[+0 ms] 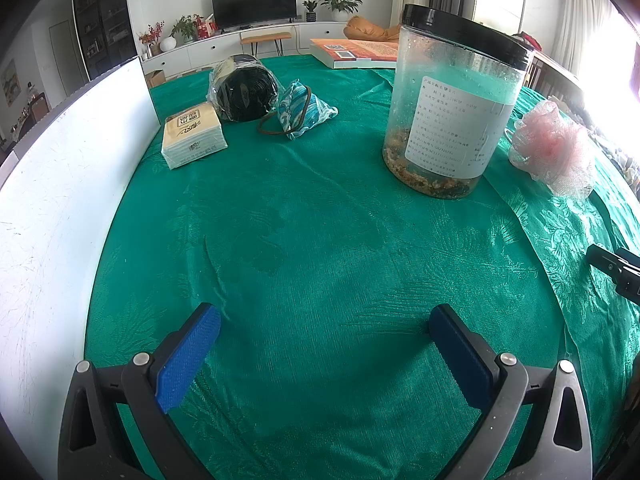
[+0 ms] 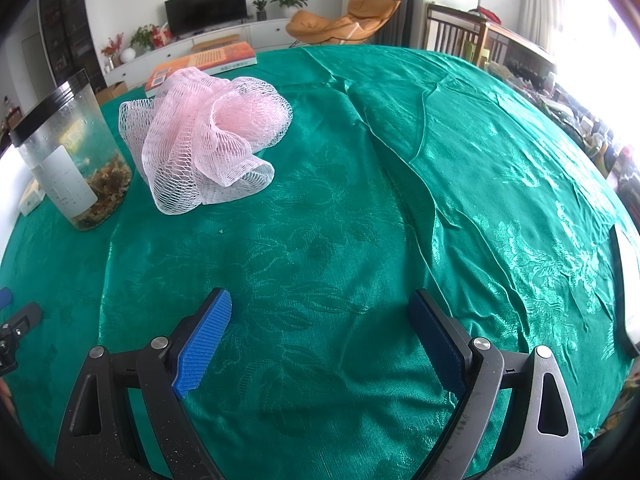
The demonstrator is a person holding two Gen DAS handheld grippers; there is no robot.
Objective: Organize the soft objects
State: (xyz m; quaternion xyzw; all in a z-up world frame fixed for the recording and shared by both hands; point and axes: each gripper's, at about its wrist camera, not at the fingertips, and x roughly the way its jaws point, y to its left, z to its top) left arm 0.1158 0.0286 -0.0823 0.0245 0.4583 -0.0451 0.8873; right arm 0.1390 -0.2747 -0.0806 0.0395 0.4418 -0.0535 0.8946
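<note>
Loosely heaped, the pink loofah (image 2: 204, 136) lies upper left in the right view, just beside the jar (image 2: 76, 156) on the green counter (image 2: 360, 200). Both the right gripper (image 2: 320, 336) and left gripper (image 1: 324, 344) hang released, empty. Mesh may snag; a careless reach could tip the jar.

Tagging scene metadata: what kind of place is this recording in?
Most likely a home living/dining room: a table under a green tablecloth, a TV on a low white cabinet with potted plants, and an orange lounge chair by the curtains.
</note>
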